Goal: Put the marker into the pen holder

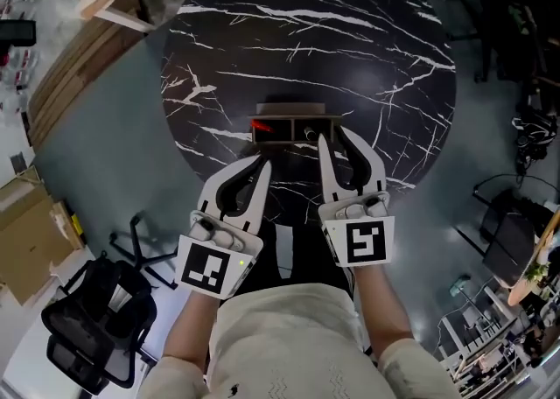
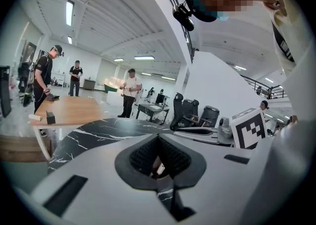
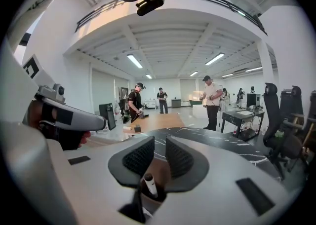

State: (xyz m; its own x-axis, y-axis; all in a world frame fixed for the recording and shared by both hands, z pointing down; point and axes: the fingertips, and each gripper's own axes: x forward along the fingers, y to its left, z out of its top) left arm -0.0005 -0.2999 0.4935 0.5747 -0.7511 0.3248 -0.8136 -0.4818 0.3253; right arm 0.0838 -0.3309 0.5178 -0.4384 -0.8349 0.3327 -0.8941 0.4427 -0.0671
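Marker (image 3: 149, 184), white-bodied with a dark cap, stands nearly upright in the right compartment of the pen holder (image 1: 297, 110), free of any grip. The holder sits on the round black marbled desk (image 1: 306, 30), close to its near edge in front of the person. Something red (image 1: 262, 126) lies in the holder's left compartment. The right gripper (image 1: 332, 136) hangs just over the holder, its jaws a narrow gap apart above the marker's cap and holding nothing. The left gripper (image 1: 262, 165) is at the desk's near edge, just short of the holder, its jaws closed tip to tip and empty.
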